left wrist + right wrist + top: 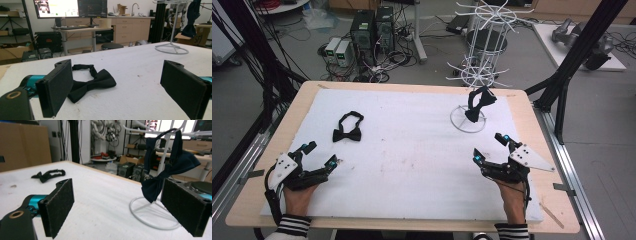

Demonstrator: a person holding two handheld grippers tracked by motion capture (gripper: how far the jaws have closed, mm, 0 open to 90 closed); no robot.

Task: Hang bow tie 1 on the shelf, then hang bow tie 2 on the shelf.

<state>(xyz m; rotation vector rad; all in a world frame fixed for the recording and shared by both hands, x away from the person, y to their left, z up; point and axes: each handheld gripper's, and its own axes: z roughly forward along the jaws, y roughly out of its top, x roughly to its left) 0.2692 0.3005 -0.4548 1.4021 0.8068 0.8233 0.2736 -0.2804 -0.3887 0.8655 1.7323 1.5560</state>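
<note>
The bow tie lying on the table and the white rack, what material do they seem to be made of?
The flat bow tie looks like black woven fabric, matte, with soft folds and a cloth strap. The rack looks like thin metal wire coated glossy white, judging by its stiff slim rods and ring base; coated plastic cannot be excluded.

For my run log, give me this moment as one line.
left tongs: open, empty | right tongs: open, empty | black bow tie: flat on white mat | dark bow tie: hanging on white rack
</note>
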